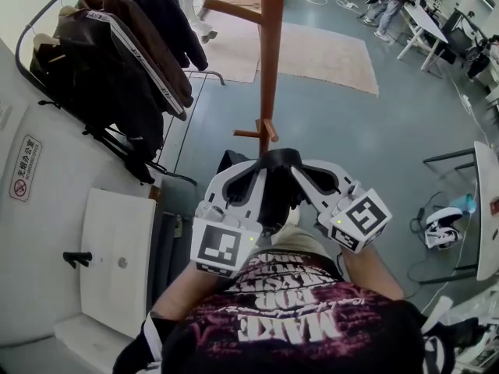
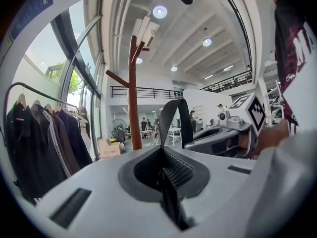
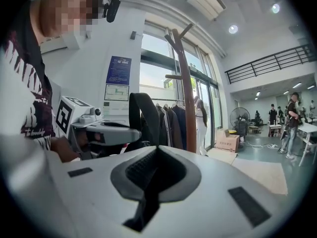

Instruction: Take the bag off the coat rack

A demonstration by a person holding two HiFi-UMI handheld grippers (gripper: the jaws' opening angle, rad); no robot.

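Black strap [image 1: 279, 157] webbing arches between the two tools in front of the person's chest, and both are clamped on it. The left tool [image 2: 163, 171] has its pads pressed together with the strap pinched flat between them. From there the strap rises in a loop and comes down at the right tool [image 3: 150, 176]. That one is closed as well, with a dark band of strap trailing out of its slit. The bag [image 1: 273, 205] itself, also black, hangs under the tools. It sits low beside the brown wooden coat rack [image 1: 271, 61], just below a short peg [image 1: 251, 133] on the pole. In the left gripper view the loop stands free beside the pole with no peg through it. Dark jackets [image 1: 117, 61] hang on a rail at the left. A pale rug [image 1: 327, 53] lies on the grey floor [image 1: 374, 131] past the rack.
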